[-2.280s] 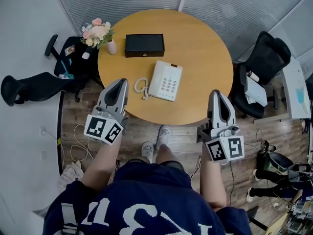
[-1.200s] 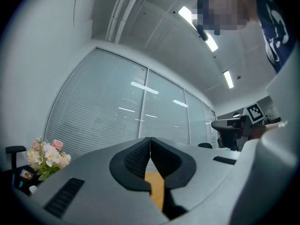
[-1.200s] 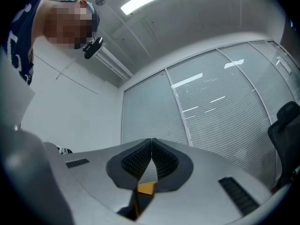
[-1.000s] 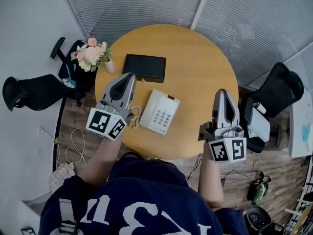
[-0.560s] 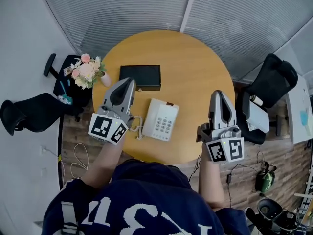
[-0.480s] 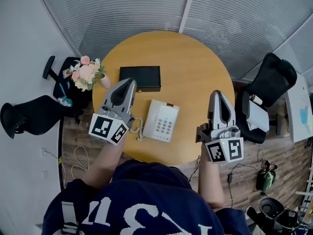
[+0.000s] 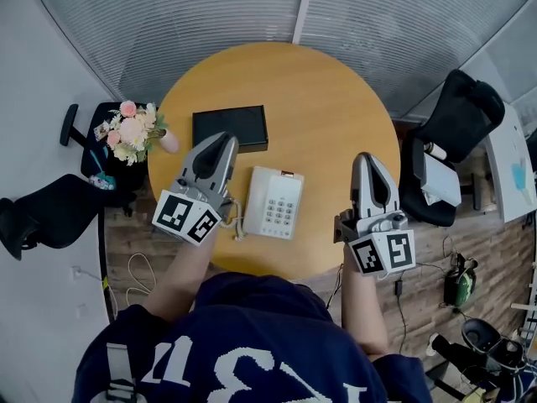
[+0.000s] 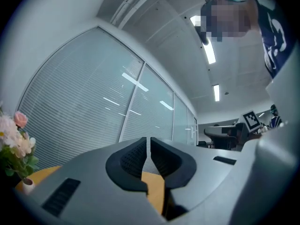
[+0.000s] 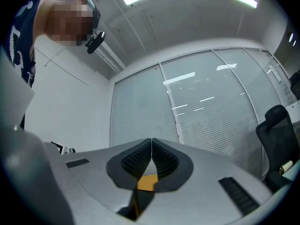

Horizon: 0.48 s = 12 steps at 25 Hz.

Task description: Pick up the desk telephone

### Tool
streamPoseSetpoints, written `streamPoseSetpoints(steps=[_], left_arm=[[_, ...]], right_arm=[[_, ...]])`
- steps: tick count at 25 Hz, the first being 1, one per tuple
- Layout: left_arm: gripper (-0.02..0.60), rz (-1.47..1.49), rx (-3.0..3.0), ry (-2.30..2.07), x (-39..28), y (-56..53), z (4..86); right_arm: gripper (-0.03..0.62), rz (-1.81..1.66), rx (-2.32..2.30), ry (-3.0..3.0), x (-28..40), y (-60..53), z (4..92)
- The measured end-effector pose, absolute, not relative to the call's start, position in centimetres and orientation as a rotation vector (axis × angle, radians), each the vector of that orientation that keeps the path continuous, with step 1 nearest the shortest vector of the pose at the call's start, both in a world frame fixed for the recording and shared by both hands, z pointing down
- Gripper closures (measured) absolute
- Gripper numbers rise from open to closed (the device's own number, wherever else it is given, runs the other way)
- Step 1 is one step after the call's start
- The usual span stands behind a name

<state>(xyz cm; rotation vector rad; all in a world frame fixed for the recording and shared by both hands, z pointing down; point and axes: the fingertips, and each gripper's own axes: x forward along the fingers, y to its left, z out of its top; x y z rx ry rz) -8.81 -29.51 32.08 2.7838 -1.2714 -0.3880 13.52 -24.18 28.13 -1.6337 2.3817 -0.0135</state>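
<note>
Blinds and glass walls ring a round wooden table [image 7: 336,99], and I stand at its near edge with both arms out over it. The phone [image 7: 274,202] lies flat on the table near that edge, between my two grippers and much nearer the left one. It is a white push-button set with a grey keypad on its right half, the handset [image 7: 259,193] resting down its left side and a coiled white cord [image 7: 237,218] bunched just beside it. Behind it sits a black box [image 7: 229,128]; flowers [image 7: 130,133] stand at the table's left rim.

My left gripper [image 7: 225,138] hovers over the cord side, and in its own view the ribbed fingers [image 8: 131,161] are pressed together with nothing between them. The right gripper [image 7: 362,158] hangs well apart from the phone, fingers [image 9: 138,161] likewise closed and empty.

What worries me: if I come in with closed fingers, I will only shove the phone, and it is close enough to the edge to slide off towards me. The body looks broad and smooth, so a pinch from one side may slip or tip it. I expect the handset merely rests in its cradle, so any tilt could spill it and leave it dangling. The cord could also catch on my left gripper.
</note>
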Motion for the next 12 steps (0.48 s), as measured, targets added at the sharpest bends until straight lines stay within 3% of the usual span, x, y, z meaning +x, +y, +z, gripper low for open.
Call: streamPoseSetpoints(steps=[12], left_arm=[[0.563, -0.129, 2.678, -1.109, -7.3, -30.0, 43.5]], right_arm=[[0.565, -0.367, -1.666, 2.545, 11.7, -26.2, 40.1]])
